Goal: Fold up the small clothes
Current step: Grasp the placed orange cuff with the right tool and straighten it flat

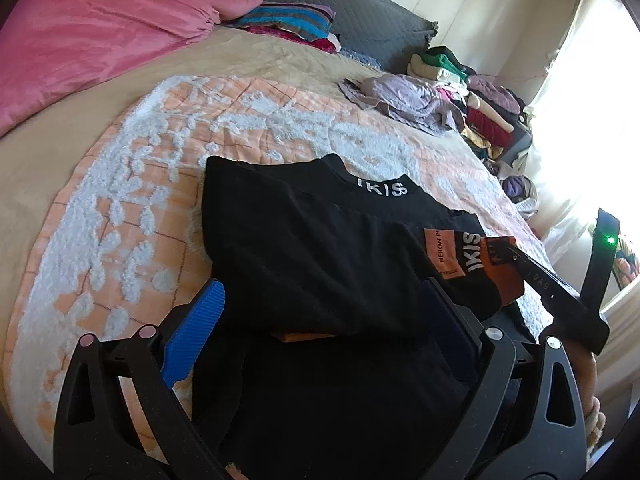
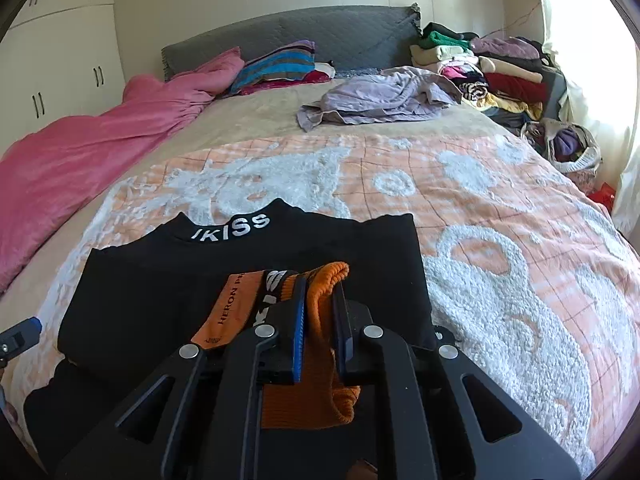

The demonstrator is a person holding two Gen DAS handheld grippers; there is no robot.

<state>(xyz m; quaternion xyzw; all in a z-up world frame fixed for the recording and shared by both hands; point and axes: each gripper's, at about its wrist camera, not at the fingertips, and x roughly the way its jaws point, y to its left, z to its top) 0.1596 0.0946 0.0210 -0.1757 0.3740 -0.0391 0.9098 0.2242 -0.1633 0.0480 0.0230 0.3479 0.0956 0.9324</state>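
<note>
A black top (image 1: 312,248) with white "IKISS" lettering on its collar lies partly folded on the peach and white bedspread (image 1: 132,208). It also shows in the right wrist view (image 2: 168,292). My right gripper (image 2: 320,308) is shut on its orange ribbed cuff (image 2: 320,292), holding the sleeve over the body of the top. In the left wrist view the right gripper (image 1: 516,256) shows pinching that cuff (image 1: 496,276). My left gripper (image 1: 320,300) is open, its blue fingers (image 1: 200,328) either side of the top's near edge.
A pink blanket (image 2: 88,148) lies at the left of the bed. Striped cushions (image 2: 276,64) and a grey headboard (image 2: 352,32) are at the far end. A crumpled lilac garment (image 2: 380,96) and a pile of folded clothes (image 2: 492,68) sit at the far right.
</note>
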